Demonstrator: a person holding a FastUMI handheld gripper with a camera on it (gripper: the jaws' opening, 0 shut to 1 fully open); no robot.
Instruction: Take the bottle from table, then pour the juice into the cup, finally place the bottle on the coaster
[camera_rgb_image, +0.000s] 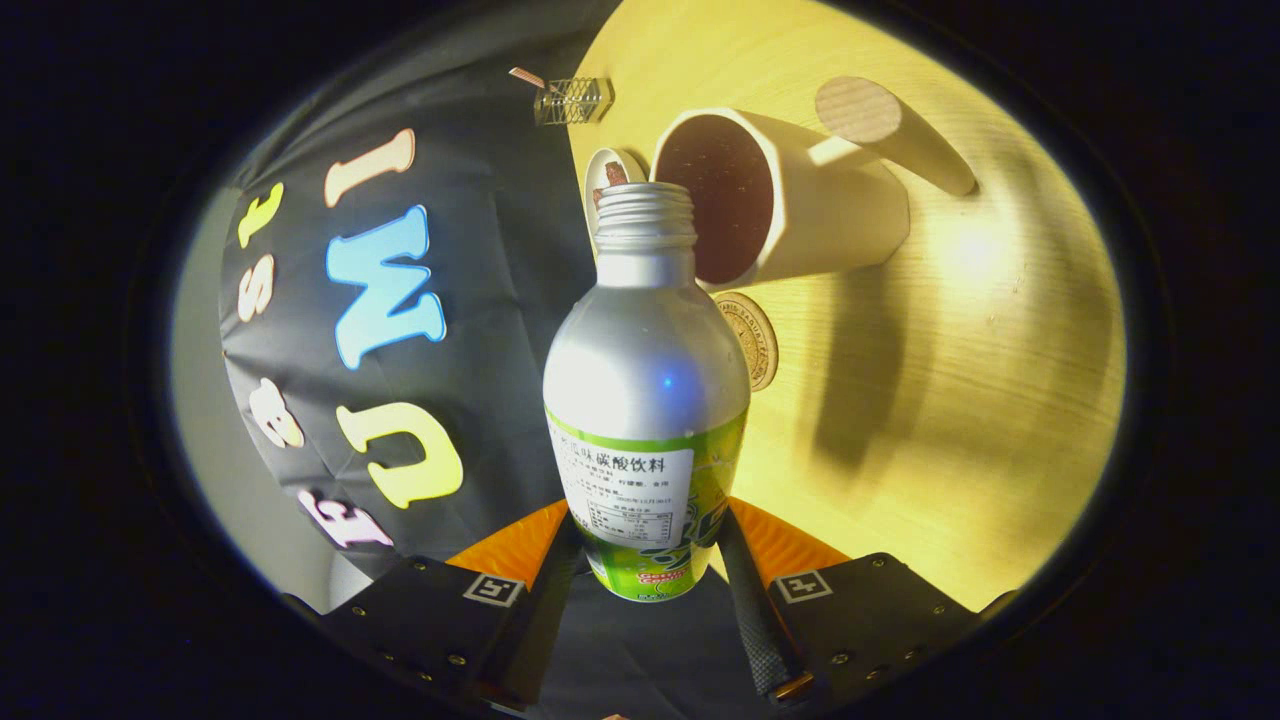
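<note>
Two fingers of the claw (645, 560) clamp the bottle (645, 400) (uncapped), its mouth aimed ahead at the cup (790, 200) just beyond.

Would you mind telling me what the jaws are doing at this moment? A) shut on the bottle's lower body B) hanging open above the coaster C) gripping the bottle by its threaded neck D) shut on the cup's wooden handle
A: both fingers press the labelled lower body of the bottle, whose uncapped neck points toward the cup.
</note>
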